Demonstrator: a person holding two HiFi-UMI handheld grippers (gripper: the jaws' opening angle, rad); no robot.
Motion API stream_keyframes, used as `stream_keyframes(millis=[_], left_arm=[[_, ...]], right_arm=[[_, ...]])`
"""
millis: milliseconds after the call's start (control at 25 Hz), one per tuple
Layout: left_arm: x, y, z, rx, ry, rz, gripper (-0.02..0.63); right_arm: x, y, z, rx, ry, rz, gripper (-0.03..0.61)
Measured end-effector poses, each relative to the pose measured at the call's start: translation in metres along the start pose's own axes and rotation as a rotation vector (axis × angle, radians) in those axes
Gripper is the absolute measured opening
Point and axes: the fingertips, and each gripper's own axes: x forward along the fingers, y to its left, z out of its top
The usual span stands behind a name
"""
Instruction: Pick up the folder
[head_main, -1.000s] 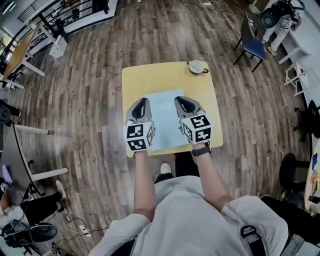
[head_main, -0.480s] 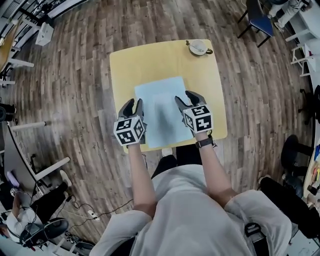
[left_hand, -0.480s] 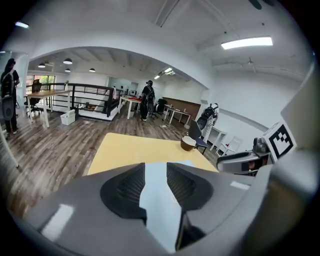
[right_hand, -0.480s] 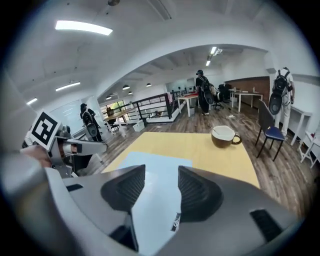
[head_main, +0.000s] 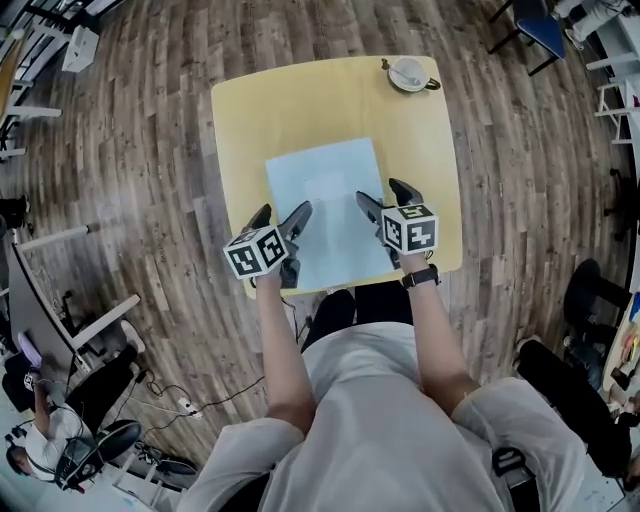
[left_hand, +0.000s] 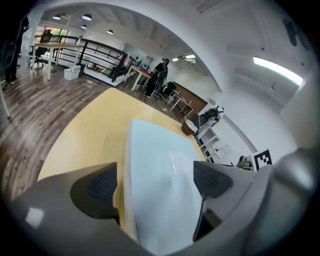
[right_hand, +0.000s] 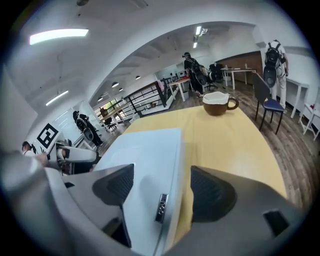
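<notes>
A pale blue folder (head_main: 325, 195) lies flat on the square yellow table (head_main: 330, 100). My left gripper (head_main: 283, 213) hangs at the folder's near left edge, its jaws opening. In the left gripper view that edge of the folder (left_hand: 155, 150) runs between the two dark pads (left_hand: 102, 187), which stand clear of it. My right gripper (head_main: 382, 194) is at the near right edge, its jaws also opening. In the right gripper view the folder (right_hand: 145, 150) shows a small metal clasp (right_hand: 161, 207) between the spread pads (right_hand: 210, 192). Nothing is gripped.
A brown cup on a saucer (head_main: 408, 73) stands at the table's far right corner, also seen as the cup (right_hand: 218, 104) in the right gripper view. Wooden floor surrounds the table. A blue chair (head_main: 540, 25) is at the far right, desks at the left.
Both grippers have dropped toward the near part of the folder and gone from shut to wide open. They have also turned and now straddle the folder's side edges.
</notes>
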Motion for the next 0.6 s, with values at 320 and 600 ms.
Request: stream_keyframes(millis=[320, 600], left_arm=[[0.019, 0.003, -0.031, -0.027, 0.088, 0.013, 0.460], [0.021, 0.004, -0.036, -0.023, 0.088, 0.087, 0.453]], right_arm=[[0.014, 0.002, -0.024, 0.116, 0.024, 0.098, 0.321], [0.015, 0.002, -0.025, 0.100, 0.059, 0.071, 0.321]])
